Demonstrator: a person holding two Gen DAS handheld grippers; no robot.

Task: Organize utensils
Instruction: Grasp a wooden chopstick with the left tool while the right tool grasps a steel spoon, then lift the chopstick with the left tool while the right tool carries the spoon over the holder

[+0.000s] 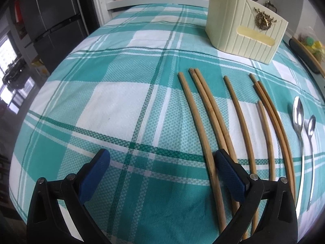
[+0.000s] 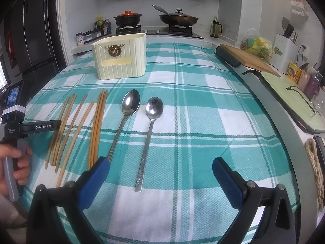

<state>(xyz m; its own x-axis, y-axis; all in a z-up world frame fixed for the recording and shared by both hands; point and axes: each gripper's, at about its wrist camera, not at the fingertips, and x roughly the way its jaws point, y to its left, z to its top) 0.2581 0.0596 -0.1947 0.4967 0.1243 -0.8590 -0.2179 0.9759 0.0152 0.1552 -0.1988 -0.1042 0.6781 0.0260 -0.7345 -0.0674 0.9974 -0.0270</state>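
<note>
Both blue-padded grippers, left and right, are hovering wide, empty; bamboo chopsticks lying under left's right jaw; grasping likely next, then cream ribbed holder.

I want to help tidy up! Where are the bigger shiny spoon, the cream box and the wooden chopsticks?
Bigger shiny metal spoon (image 2: 131,102): right wrist view, bowl.
Cream ribbed plastic box (image 2: 119,61): right wrist view, front wall.
Wooden chopsticks (image 1: 205,109): left wrist view, shaft.

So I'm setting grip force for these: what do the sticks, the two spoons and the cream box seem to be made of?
The long tan chopsticks look like bamboo or wood: matte, with faint grain. The two shiny silver spoons look like polished steel, with mirror-like reflections in the bowls. The cream ribbed holder box looks like moulded plastic with a slight sheen; its gold stag emblem may be metal or painted plastic.
</note>
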